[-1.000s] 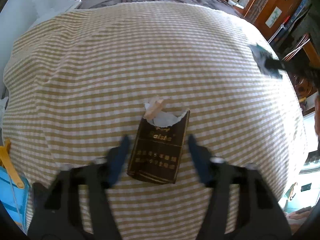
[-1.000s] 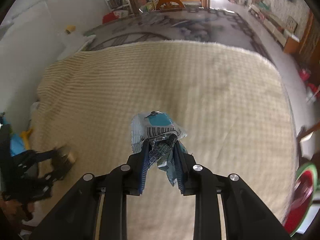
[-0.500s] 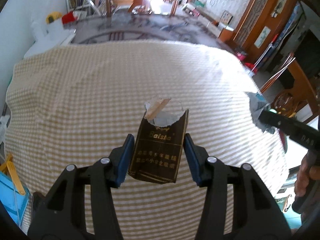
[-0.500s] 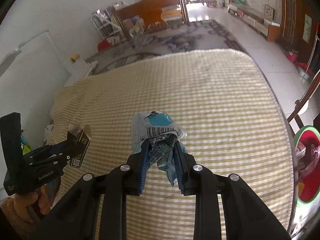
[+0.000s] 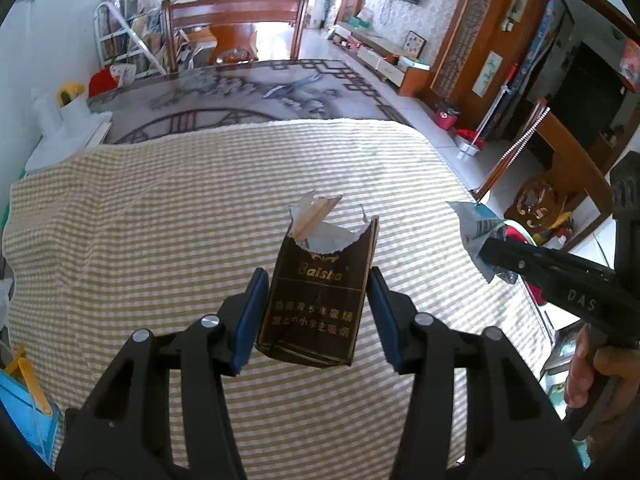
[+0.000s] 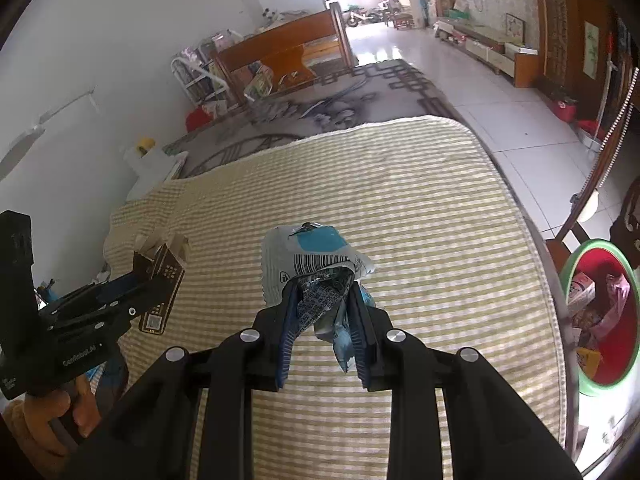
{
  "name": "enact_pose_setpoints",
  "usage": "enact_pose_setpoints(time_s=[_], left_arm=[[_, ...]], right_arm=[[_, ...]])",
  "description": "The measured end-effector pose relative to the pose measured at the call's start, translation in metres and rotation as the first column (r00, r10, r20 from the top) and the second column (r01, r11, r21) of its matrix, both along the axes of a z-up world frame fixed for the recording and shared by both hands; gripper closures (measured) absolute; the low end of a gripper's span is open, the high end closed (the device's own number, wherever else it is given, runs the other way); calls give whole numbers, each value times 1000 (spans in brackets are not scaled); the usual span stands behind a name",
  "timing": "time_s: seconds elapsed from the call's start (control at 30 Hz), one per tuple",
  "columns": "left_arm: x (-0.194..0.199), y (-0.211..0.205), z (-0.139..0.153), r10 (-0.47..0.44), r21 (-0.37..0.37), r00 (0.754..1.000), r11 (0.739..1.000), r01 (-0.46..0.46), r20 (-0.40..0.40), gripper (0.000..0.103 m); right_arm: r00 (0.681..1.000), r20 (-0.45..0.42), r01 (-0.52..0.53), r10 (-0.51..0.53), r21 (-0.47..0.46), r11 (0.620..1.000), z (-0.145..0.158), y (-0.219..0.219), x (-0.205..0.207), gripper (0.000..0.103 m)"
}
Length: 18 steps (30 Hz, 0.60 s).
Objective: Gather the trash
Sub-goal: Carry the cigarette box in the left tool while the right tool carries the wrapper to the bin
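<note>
Both grippers have risen off the striped cloth (image 5: 160,208) since the earlier frames, so more of the room shows beyond it. The left gripper (image 5: 316,312) holds the torn brown cigarette pack (image 5: 316,300) upright between narrow jaws, and the right gripper (image 6: 322,320) is clamped tight on the crumpled blue-and-white wrapper (image 6: 316,264). The green-rimmed bin (image 6: 592,384) lies off the cloth's right edge, nearer the right hand, which can probably drop first, though its depth below the cloth is hard to judge.

both grippers (image 5: 316,312) (image 6: 324,332) higher above the cloth (image 5: 160,208), right gripper nearer
</note>
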<state>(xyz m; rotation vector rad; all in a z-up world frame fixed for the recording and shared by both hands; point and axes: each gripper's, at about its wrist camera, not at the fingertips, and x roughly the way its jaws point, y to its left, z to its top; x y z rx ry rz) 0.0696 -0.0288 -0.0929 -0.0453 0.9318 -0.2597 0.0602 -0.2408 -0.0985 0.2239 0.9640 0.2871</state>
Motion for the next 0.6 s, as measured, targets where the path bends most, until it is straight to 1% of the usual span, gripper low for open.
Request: enact_pose_setpoints(time_s=[0.07, 0.27, 0.6], left_arm=[[-1, -5, 2, -16, 14, 1000, 1000, 15, 12, 54], [3, -22, 12, -60, 7, 998, 998, 60, 34, 54], [7, -58, 22, -124, -3, 991, 992, 124, 56, 54]], right_arm=[[1000, 5, 16, -16, -1, 1000, 2, -5, -3, 78], [997, 11, 79, -79, 1, 997, 6, -29, -12, 78], [990, 10, 143, -143, 8, 990, 6, -65, -18, 78]])
